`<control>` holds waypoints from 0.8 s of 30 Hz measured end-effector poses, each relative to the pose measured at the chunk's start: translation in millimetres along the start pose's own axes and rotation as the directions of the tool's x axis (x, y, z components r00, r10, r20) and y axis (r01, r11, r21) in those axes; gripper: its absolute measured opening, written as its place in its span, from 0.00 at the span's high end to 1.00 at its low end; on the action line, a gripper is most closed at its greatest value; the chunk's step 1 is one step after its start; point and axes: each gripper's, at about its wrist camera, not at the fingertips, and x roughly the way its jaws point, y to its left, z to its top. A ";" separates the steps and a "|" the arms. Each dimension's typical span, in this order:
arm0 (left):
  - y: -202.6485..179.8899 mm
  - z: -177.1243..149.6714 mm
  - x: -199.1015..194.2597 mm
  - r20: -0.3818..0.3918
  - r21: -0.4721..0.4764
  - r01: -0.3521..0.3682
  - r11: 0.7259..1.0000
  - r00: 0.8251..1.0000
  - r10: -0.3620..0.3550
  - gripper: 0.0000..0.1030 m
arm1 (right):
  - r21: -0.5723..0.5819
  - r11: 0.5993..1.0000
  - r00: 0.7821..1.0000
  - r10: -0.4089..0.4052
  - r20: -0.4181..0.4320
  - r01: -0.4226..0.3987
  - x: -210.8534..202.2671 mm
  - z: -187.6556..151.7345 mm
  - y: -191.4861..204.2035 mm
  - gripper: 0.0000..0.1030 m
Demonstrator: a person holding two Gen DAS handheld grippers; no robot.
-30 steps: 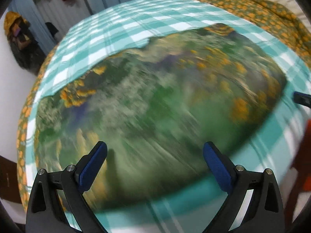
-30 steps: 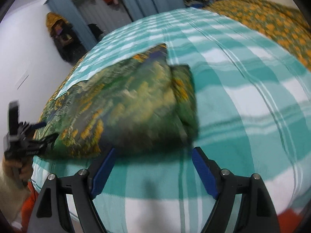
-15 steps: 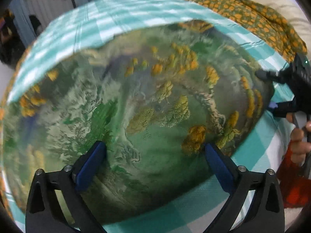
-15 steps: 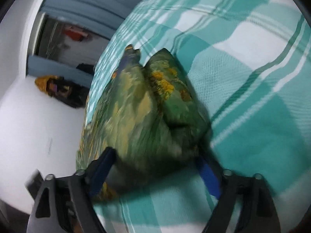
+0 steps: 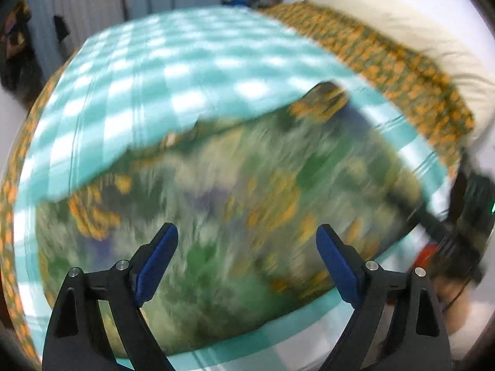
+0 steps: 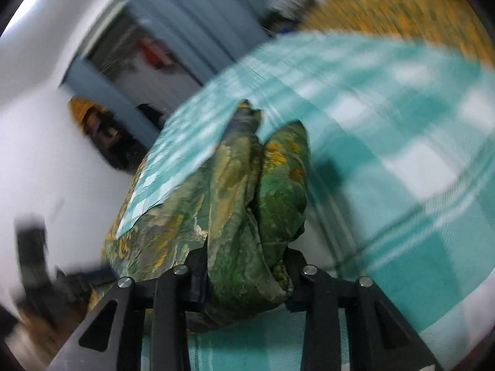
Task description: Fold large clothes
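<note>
A green garment (image 5: pixel 247 185) with orange and yellow flower print lies folded on the teal checked bed cover (image 5: pixel 154 77). My left gripper (image 5: pixel 246 235) hovers over its near half, blue pads wide apart and closing a little, with nothing between them. In the right wrist view, the garment (image 6: pixel 247 201) is bunched at its near end, and my right gripper (image 6: pixel 247 278) is closing with its pads pressed on that bunch. The right gripper (image 5: pixel 458 232) shows as a dark blur at the garment's right end. The left gripper (image 6: pixel 31 247) is a blur at the far left.
An orange-flowered blanket (image 5: pixel 402 71) and a cream pillow (image 5: pixel 402 31) lie along the bed's far right side. Blue curtains (image 6: pixel 191 31) and hanging clothes stand behind the bed. The white wall (image 6: pixel 46 123) is to the left.
The right gripper has closed on the garment's near end and raised it into a bunch. The left gripper has pulled up and back from the cloth, still wide.
</note>
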 end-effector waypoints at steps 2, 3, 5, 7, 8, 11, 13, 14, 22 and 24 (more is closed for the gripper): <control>-14.2 22.2 -20.5 0.000 0.038 0.053 0.998 0.999 -0.053 0.09 | -0.125 0.992 0.999 0.008 0.037 -0.003 -13.5 1.8 30.3 0.67; -21.4 29.4 -27.8 -0.007 0.056 0.074 0.996 0.997 -0.073 0.09 | -0.210 0.978 0.998 0.014 0.059 -0.001 -20.0 1.0 52.1 0.67; -37.5 41.5 -35.7 -0.037 0.095 0.107 0.990 0.994 -0.103 0.09 | -0.334 0.943 0.996 0.026 0.085 0.004 -28.3 -2.0 83.5 0.67; -48.1 46.6 -37.2 -0.072 0.124 0.113 0.986 0.992 -0.104 0.09 | -0.474 0.881 0.994 0.041 0.100 0.011 -34.0 -12.3 121.7 0.67; -51.7 46.0 -36.6 -0.088 0.138 0.097 0.986 0.992 -0.085 0.09 | -0.520 0.854 0.994 0.046 0.100 0.013 -35.9 -18.7 133.8 0.67; -49.7 37.3 -31.7 -0.119 0.163 -0.008 0.987 0.992 0.028 0.09 | -0.667 0.744 0.993 0.058 0.105 0.027 -37.7 -45.9 173.5 0.67; -46.5 28.2 -23.5 -0.140 0.175 -0.103 0.979 0.982 0.128 0.09 | -0.736 0.675 0.992 0.062 0.112 0.041 -39.1 -63.3 191.2 0.67; -45.2 24.2 -19.3 -0.146 0.179 -0.132 0.975 0.977 0.159 0.10 | -0.759 0.649 0.992 0.063 0.110 0.043 -39.8 -70.7 196.1 0.67; -14.0 8.4 -15.9 -0.166 0.152 -0.120 0.981 0.975 0.145 0.69 | -0.776 0.630 0.997 0.072 0.018 -0.032 -29.7 -73.1 200.3 0.52; 1.7 11.0 -24.6 -0.152 0.142 -0.115 0.983 0.979 0.136 0.69 | -0.735 0.666 0.989 0.142 -0.039 -0.124 -37.4 -68.2 198.3 0.35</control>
